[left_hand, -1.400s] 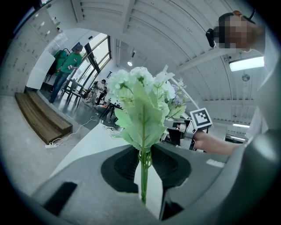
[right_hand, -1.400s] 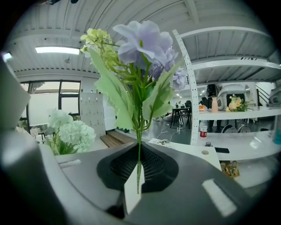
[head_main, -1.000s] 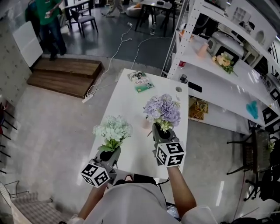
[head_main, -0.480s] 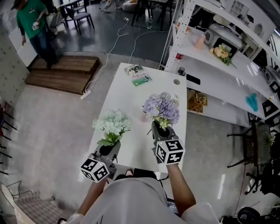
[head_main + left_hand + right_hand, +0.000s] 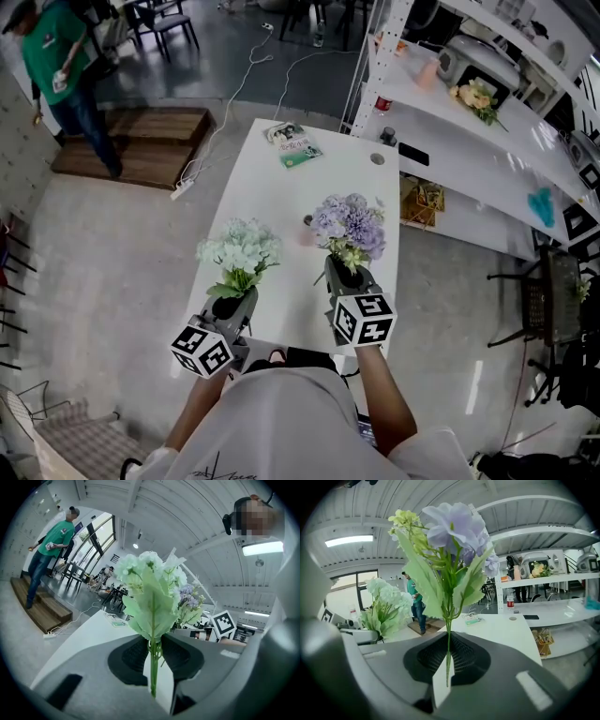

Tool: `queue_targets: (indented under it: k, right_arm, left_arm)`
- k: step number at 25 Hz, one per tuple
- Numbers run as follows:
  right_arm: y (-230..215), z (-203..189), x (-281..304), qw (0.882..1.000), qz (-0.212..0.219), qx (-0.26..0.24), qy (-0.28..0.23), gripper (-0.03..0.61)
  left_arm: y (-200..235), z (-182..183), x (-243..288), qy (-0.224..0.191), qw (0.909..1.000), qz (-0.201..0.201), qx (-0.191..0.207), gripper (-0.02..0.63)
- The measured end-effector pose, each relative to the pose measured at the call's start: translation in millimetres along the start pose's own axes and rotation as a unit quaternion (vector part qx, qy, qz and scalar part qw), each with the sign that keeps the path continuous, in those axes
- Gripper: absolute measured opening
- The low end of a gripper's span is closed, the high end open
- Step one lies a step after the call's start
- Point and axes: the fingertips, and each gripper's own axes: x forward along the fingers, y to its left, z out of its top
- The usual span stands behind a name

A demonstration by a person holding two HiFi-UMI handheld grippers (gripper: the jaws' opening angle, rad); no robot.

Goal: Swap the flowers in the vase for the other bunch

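Pinching the thin green stem of the white-green bunch [image 5: 241, 253] in the left claw [image 5: 153, 648] — jaws drawn close, the dark pads pressing the stem from both sides. Holding that bunch upright above the near left part of the counter [image 5: 272, 192], blooms and broad leaves rising clear of the pads, the stem's lower end hanging just past them.

Clamping the purple bunch [image 5: 349, 225] in the right claw [image 5: 449, 654] — jaws all but closed on its even thinner stem. Carrying this one upright too, above the near right part of the counter, level with the white-green bunch and well apart from it.

Leaving a small pinkish thing [image 5: 307, 234] standing on the counter's middle, just beside the purple blooms and partly hidden by them; too small to tell whether vase or not.

Lying flat at the counter's far end: a green-covered booklet [image 5: 292, 145], with a small round object [image 5: 377, 158] near the far right corner.

Standing along the counter's right side: a white shelf rack [image 5: 487, 141] with another pale bunch on it. Walking well beyond the counter's far left corner, near a low wooden step [image 5: 131, 141]: a person in a green shirt [image 5: 56, 66].
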Motion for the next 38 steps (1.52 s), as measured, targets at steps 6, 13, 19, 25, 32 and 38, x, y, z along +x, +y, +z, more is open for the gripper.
queue_targets:
  k: [6,13,19,25,32,38]
  right_arm:
    - [-3,-17,-6,1.0,-0.003,0.013,0.011,0.017]
    - [-2,-38,-13,0.999,-0.001,0.032,0.029,0.017]
    - [3,-51,-12,0.998,0.001,0.043,0.04,0.017]
    - [-1,-53,-10,0.998,0.001,0.05,0.048,0.017]
    - [-7,-52,-6,0.997,0.0,0.055,0.055,0.017]
    - [-4,-59,-5,0.997,-0.001,0.056,0.057,0.017]
  left_arm:
    - [-3,0,4,0.0,1.0,-0.003,-0.005,0.074]
    - [-7,-3,11,0.003,1.0,-0.006,-0.005,0.071]
    - [4,-5,10,0.004,0.9998,0.022,-0.003,0.063]
    - [7,-2,16,-0.005,0.9992,0.014,-0.037,0.066]
    - [8,5,27,-0.011,0.999,0.005,-0.042,0.067]
    - [6,9,29,-0.015,0.9992,-0.012,-0.036,0.072]
